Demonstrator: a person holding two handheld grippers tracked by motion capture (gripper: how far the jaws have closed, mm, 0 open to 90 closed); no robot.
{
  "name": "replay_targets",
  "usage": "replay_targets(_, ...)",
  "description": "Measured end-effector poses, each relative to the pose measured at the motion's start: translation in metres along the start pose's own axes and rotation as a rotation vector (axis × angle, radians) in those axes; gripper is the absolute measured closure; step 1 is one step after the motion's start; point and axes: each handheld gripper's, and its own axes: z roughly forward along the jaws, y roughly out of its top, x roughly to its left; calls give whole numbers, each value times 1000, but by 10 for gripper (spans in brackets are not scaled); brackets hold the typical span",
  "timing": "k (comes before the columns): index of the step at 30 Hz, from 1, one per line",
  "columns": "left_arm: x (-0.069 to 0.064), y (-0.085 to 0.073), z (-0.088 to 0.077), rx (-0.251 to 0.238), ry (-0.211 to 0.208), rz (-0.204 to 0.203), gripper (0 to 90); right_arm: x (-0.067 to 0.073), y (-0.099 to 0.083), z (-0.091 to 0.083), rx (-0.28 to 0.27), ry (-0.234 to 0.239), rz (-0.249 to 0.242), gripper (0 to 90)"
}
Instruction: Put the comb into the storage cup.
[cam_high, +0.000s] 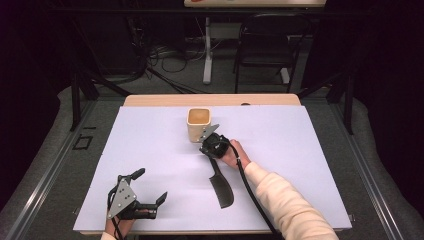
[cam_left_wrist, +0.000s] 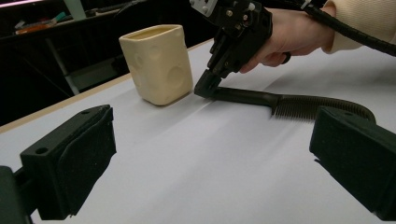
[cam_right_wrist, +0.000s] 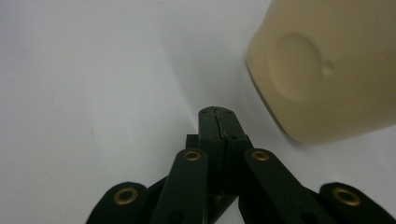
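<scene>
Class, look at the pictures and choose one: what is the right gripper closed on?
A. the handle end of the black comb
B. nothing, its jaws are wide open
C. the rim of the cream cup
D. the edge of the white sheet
A: the right gripper has its jaws shut on the handle end of the black comb, which lies on the sheet beside the cup.

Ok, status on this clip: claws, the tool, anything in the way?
Left claw open, idle. Right claw shut on black slotted spatula's handle end, spatula flat on table. Cream cup right beside that claw.
</scene>
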Motion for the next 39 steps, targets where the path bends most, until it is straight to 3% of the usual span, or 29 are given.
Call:
replay_targets(18,0,0,-1,3,5,12,5,-11,-14,-6,41,-50,65,900)
replay_targets(29,-1,1,-1,5,16,29,6,-14,-24,-14,81,-65,60,900)
replay_targets(39,0,1,0,5,20,36,6,-18,-37,-26,101,-79,106,900)
